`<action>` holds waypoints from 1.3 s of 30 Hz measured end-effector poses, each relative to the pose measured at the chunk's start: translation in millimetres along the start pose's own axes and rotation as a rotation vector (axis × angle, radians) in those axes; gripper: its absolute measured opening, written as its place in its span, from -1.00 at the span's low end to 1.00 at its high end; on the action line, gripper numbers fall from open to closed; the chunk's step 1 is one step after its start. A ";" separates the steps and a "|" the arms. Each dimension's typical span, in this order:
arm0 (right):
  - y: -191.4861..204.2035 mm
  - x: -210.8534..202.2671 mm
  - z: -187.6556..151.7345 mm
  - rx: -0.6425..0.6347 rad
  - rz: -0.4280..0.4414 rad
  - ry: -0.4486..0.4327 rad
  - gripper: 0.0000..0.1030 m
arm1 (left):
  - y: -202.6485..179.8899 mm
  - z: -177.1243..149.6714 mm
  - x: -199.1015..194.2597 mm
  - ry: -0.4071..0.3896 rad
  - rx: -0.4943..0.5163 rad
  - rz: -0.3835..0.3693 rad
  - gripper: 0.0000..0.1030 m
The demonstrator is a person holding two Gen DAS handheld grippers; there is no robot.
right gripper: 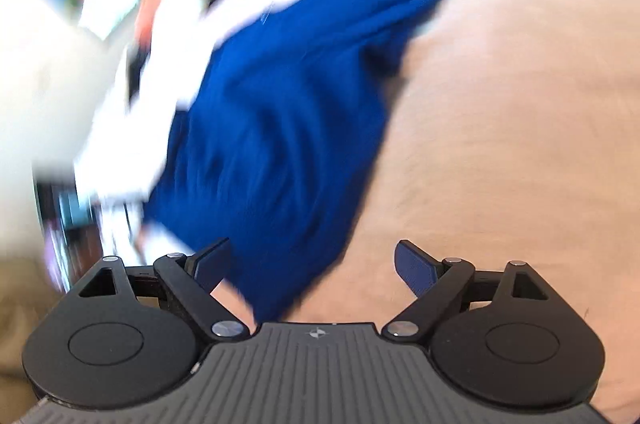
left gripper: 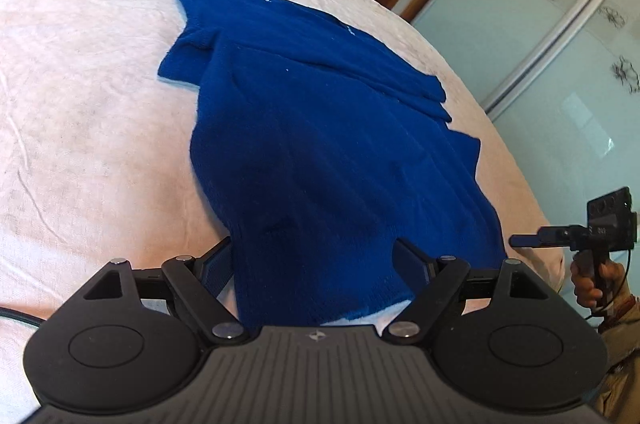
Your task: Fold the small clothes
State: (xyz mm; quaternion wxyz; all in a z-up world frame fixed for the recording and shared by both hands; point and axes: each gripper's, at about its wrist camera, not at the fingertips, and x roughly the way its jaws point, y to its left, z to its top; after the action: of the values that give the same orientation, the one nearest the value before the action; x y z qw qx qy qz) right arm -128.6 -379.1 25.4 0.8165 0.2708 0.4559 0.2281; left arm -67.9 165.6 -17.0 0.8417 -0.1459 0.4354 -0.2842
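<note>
A blue knitted sweater (left gripper: 320, 128) lies spread on a bed covered by a pale pink blanket (left gripper: 88, 112), sleeves folded across its body.

Left gripper (left gripper: 316, 264): angled downward over the near hem of the sweater, jaws wide apart. The hem lies between the fingers, but the pads do not press on it.

Right gripper (right gripper: 316, 264): also tilted downward, jaws wide apart, nothing clamped. A corner of the sweater (right gripper: 288, 112) lies by its left finger; bare blanket (right gripper: 520, 144) lies under the right finger. This view is heavily blurred.

In the left wrist view, the right gripper (left gripper: 524, 241) sits at the bed's right edge, well apart from the left, gripped by a hand (left gripper: 588, 284) on its handle.
</note>
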 end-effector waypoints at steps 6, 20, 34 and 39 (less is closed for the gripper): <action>19.4 29.0 -18.0 -0.086 0.150 0.036 0.67 | -1.4 -2.6 0.6 0.003 0.005 0.019 0.11; 47.5 19.6 -23.0 -0.072 0.177 -0.081 -0.81 | -17.9 8.4 -20.7 -0.091 0.006 -0.015 -0.77; 65.8 -42.3 -7.7 -0.159 0.290 -0.175 -0.80 | -54.8 20.1 -92.9 -0.289 0.140 -0.083 -0.77; 73.5 -24.3 5.1 -0.147 0.257 -0.189 -0.80 | -54.3 33.0 -81.7 -0.300 0.112 -0.040 -0.77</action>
State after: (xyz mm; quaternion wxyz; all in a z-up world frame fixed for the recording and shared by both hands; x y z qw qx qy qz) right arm -145.0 -340.3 90.5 0.8375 0.2865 0.3210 0.3369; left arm -97.6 171.8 81.9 0.8982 -0.1480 0.2853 -0.2998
